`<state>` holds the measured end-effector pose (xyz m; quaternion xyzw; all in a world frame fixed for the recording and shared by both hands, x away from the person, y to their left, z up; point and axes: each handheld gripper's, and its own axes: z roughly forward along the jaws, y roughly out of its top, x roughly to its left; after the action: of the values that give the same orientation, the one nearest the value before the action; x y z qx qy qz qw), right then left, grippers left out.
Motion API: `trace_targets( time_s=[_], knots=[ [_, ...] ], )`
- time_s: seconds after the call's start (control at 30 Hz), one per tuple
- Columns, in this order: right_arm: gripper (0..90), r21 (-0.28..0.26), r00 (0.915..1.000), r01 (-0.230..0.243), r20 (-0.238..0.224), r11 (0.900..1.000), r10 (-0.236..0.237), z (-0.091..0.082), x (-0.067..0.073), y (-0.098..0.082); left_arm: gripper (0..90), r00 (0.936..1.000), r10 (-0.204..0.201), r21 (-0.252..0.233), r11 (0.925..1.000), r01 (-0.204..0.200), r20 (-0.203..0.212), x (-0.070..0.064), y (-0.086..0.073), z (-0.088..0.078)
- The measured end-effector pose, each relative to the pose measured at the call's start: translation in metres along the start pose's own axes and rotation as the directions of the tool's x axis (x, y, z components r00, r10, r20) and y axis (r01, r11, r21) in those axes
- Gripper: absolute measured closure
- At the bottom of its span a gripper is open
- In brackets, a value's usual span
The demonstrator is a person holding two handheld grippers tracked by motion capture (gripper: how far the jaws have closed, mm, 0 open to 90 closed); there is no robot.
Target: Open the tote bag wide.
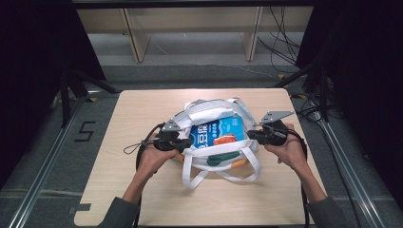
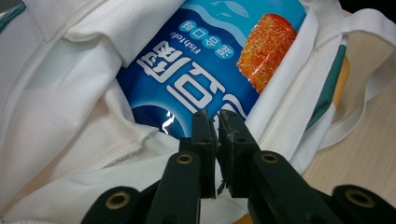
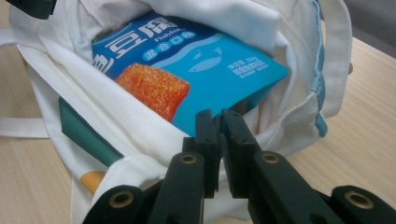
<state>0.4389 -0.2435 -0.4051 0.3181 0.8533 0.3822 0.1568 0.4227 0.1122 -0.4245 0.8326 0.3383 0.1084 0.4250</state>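
High view has my left tool (image 1: 186,142) at nine o'clock and my right tool (image 1: 252,133) at three o'clock of the white tote bag (image 1: 209,114) mid-bench (image 1: 142,114), both nearly shut on nothing, equally near the blue fish tofu packet (image 1: 219,132) lying lengthwise between them inside.

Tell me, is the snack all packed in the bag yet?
Nearly. The blue snack packet already lies inside the white tote bag. The left gripper and right gripper sit at the bag's two sides, jaws almost shut. The bag's mouth gapes open.
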Motion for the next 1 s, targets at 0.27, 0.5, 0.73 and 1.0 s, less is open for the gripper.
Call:
trace_targets(
  time_s=[0.27, 0.5, 0.73, 1.0],
  knots=[
    [85.0, -0.014, 0.9999, -0.003, 0.011, 1.0, 0.003, -0.005, 0.0, -0.001, 79.2, 0.9999, -0.007, -0.003, 1.0, 0.007, 0.011, 0.0, -0.002, -0.001],
    [84.3, -0.002, 0.9997, -0.022, 0.009, 1.0, 0.022, -0.006, 0.0, -0.001, 77.3, 1.0, -0.004, -0.01, 0.9999, 0.004, 0.003, 0.001, -0.003, -0.004],
    [84.3, -0.006, 0.9997, -0.022, 0.003, 1.0, 0.022, -0.009, 0.0, 0.0, 76.8, 0.9995, -0.032, -0.04, 0.9987, 0.032, -0.003, 0.003, -0.003, -0.012],
    [84.0, -0.026, 0.9999, 0.008, 0.015, 1.0, -0.008, -0.012, -0.003, -0.001, 75.9, 0.9999, -0.013, -0.04, 0.9991, 0.013, -0.001, 0.006, -0.003, -0.018]
  ],
)
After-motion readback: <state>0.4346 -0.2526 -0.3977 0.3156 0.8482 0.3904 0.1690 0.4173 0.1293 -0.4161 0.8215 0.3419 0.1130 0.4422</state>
